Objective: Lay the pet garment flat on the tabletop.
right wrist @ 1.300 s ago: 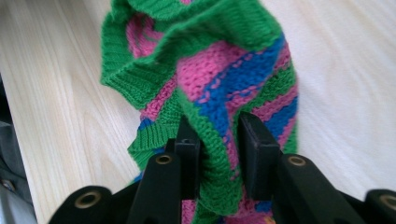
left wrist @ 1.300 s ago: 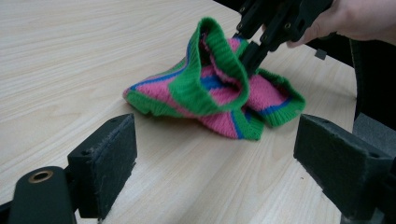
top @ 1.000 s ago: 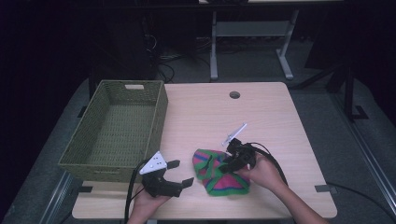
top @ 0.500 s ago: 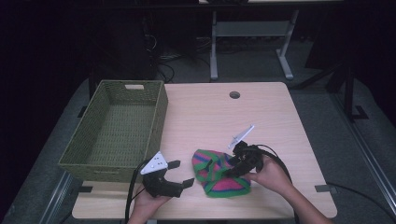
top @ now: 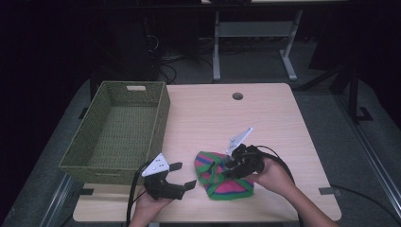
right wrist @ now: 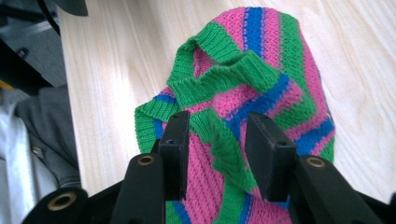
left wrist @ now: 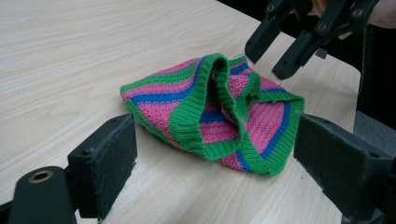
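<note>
Right gripper (top: 218, 166) fingers straddle a fold of the hat (top: 222, 182) on the worktop (top: 265, 123), not clamped; left gripper (top: 182, 176) spread, so the knit may slip.

A pale wood tabletop (top: 265, 123) fills the middle of the frame, with a round cable hole (top: 237, 96) near its far edge. It stands on grey carpet (top: 321, 99) in a dark room. At the upper centre, the grey metal legs of another desk (top: 250, 33) stand beside a tangle of cables (top: 182, 56) on the floor.
</note>
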A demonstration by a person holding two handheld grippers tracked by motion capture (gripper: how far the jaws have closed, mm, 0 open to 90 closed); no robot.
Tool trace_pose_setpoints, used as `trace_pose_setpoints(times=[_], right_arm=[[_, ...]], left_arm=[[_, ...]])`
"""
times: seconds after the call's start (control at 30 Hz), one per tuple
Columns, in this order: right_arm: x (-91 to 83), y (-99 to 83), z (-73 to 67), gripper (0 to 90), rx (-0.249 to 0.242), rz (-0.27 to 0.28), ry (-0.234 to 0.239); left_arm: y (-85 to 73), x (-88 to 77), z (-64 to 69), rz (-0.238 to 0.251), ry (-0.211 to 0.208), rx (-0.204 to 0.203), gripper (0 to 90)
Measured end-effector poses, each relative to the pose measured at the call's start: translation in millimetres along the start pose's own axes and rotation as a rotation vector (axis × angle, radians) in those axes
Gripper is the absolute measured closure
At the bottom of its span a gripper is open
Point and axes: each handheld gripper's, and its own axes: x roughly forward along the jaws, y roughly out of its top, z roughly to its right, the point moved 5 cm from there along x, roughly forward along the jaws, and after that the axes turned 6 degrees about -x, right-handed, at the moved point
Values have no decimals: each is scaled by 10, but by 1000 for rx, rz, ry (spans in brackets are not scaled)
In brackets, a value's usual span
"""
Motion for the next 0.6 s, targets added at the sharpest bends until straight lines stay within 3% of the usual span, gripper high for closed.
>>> trace_pose_setpoints(times=[0.2, 0.6], right_arm=[[173, 48, 6, 620, -24, -45, 4], [446, -1, -9, 640, -22, -106, 29]], left_arm=[[-2, 0, 0, -2, -3, -1, 129], [-5, -4, 2, -3, -2, 0, 129]])
